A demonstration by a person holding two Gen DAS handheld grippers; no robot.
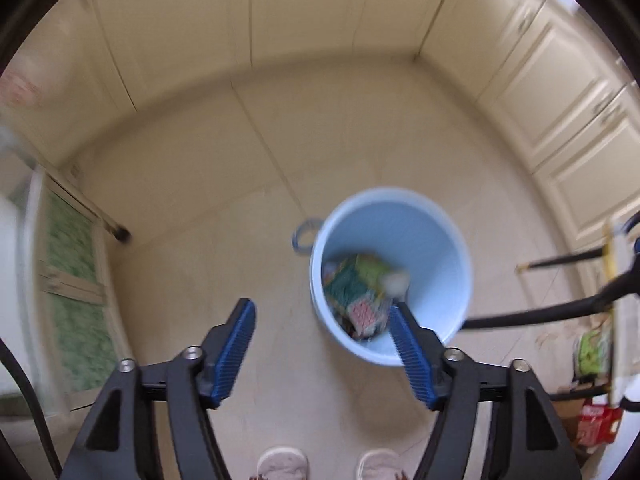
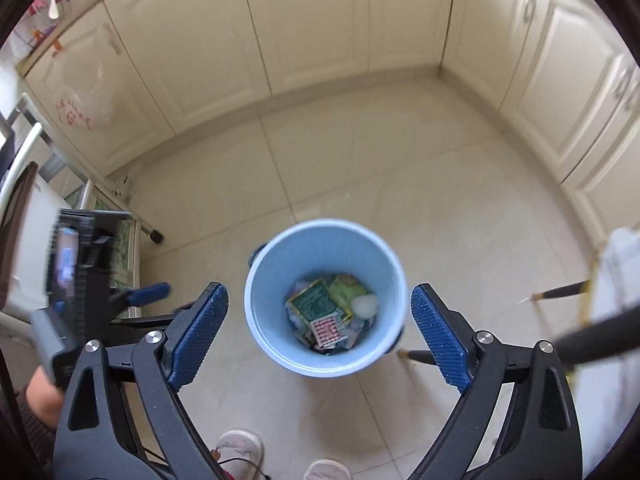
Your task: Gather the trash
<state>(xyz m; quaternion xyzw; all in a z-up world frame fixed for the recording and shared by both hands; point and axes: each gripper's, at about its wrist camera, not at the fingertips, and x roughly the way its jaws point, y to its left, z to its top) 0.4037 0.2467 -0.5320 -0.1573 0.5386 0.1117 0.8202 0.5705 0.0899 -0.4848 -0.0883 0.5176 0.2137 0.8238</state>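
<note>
Blue bin (image 2: 325, 300) stood on tiled floor (image 2: 400, 184), wrappers (image 2: 326, 312) inside | left gripper (image 1: 322, 326) and right gripper (image 2: 320, 322) gaped wide, empty, above it | step: drop done (apparently) | next: find remaining litter, perhaps packets (image 1: 596, 424) far right.

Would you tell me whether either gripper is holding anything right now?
Nothing is held: the left gripper and right gripper both have empty, open jaws above the blue bin.
</note>
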